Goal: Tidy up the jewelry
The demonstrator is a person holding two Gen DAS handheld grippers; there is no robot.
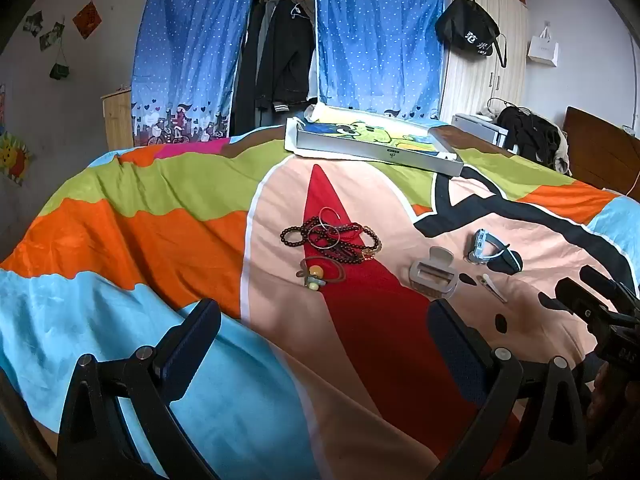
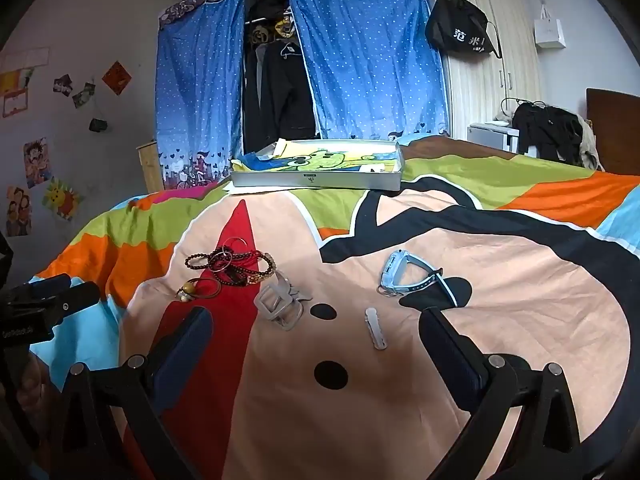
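Jewelry lies scattered on a colourful bedspread (image 1: pixel 120 216). A tangle of dark bead bracelets and thin bangles (image 1: pixel 332 234) (image 2: pixel 232 264) sits near a hair tie with beads (image 1: pixel 318 272) (image 2: pixel 192 290). To the right lie a grey claw clip (image 1: pixel 434 274) (image 2: pixel 280 304), a flat hair clip (image 1: pixel 494 288) (image 2: pixel 376 328) and a blue watch (image 1: pixel 486 244) (image 2: pixel 404 276). A shallow grey box (image 1: pixel 372 148) (image 2: pixel 320 170) with a cartoon lining rests further back. My left gripper (image 1: pixel 324 316) and right gripper (image 2: pixel 316 324) both hover open and hold nothing, short of the items.
Blue dotted curtains (image 1: pixel 372 40) hang around an open closet of dark clothes behind the bed. A black bag (image 1: pixel 468 28) hangs on a wardrobe at right. A wooden headboard (image 1: pixel 600 148) and a pile of dark clothing (image 2: pixel 548 128) stand at far right.
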